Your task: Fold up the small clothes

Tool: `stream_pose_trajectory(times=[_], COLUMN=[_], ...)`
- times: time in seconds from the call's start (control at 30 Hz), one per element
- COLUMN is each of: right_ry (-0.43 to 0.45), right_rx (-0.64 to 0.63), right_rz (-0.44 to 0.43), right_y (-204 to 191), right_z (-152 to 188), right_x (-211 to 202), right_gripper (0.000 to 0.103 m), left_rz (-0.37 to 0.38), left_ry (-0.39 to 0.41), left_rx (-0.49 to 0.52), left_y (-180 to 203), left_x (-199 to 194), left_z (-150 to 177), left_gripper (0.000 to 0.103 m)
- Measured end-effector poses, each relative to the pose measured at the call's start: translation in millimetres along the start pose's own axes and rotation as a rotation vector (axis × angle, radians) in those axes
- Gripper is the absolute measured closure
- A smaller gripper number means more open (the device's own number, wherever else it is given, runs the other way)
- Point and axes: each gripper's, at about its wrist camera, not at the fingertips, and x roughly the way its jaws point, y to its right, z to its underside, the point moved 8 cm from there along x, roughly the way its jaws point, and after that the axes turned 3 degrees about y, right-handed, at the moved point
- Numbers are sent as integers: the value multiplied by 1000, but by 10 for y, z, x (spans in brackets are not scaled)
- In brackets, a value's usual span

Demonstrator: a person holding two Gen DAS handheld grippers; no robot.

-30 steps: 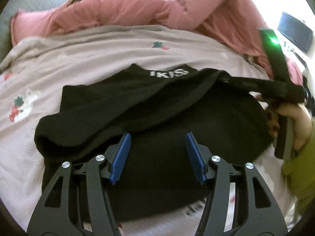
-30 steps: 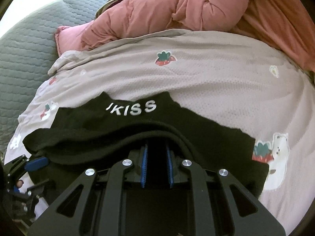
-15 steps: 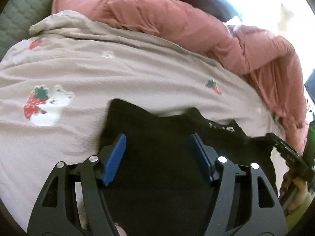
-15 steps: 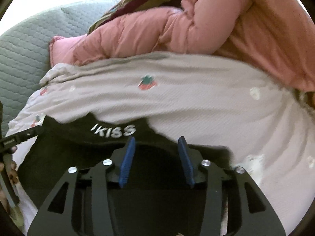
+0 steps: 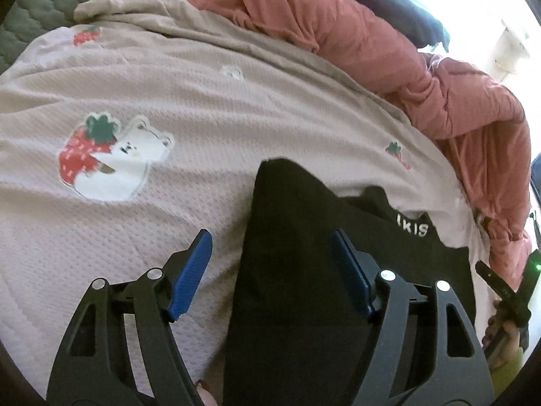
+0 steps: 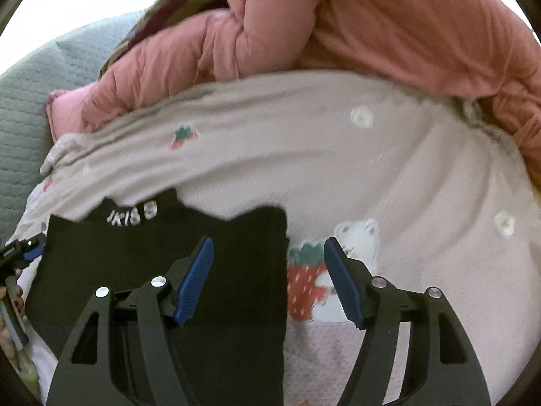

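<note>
Blanket (image 5: pixel 175 209): pale, strawberry-bear print; fills mid-frame.
Black garment (image 5: pixel 304 253): folded on blanket, lower centre; lower part hidden behind fingers, white lettering cut off.
Left gripper (image 5: pixel 272 270): jaws opening, garment's left edge between, unpressed.
Right gripper (image 6: pixel 268 279): jaws opening, straddling garment's right edge.

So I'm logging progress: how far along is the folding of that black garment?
Done: black garment lies folded into a compact block on the blanket. In hand: nothing; left gripper and right gripper are opening, pads off the cloth. Left: perhaps another fold or setting it aside.
</note>
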Motion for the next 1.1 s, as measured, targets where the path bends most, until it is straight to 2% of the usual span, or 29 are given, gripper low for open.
stream_pose_trajectory(times=[0.13, 0.2, 0.23, 0.3, 0.33, 0.37, 0.63, 0.73, 0.8, 0.83, 0.97, 1.0, 1.1], right_ry=[-25, -39, -44, -47, -45, -41, 82, 57, 27, 15, -16, -18, -9], right_rx=[41, 53, 50, 31, 20, 15, 9, -2, -15, -20, -16, -4, -24], right_rz=[-42, -56, -62, -60, -54, -48, -65, -38, -7, 10, 68, 68, 114], right_y=[-43, -71, -92, -118, -125, -118, -90, -70, -58, -49, 38, 54, 50], right_z=[65, 82, 93, 106, 116, 111, -94, -40, 43, 82, 227, 247, 240], right_x=[132, 189, 211, 216, 215, 210, -70, 29, 120, 160, 301, 309, 252], right_gripper=[38, 45, 54, 68, 81, 94, 94, 94, 94, 93, 84, 84, 75], left_rz=[-5, -8, -14, -27, -36, -42, -49, -74, -103, -117, -149, -153, -161], left_ry=[-10, -16, -16, -5, 4, 19, 154, 131, 88, 78, 60, 59, 61], left_rx=[36, 64, 86, 117, 137, 153, 196, 192, 192, 192, 191, 191, 183], left_y=[25, 45, 67, 98, 119, 145, 272, 213, 145, 120, 56, 52, 33], left_x=[72, 98, 110, 103, 90, 63, -240, -137, -8, 28, 91, 90, 55], left_z=[61, 84, 97, 104, 102, 91, -95, -57, 21, 48, 112, 118, 129], left_gripper=[39, 59, 75, 85, 91, 93, 98, 98, 97, 94, 85, 84, 78])
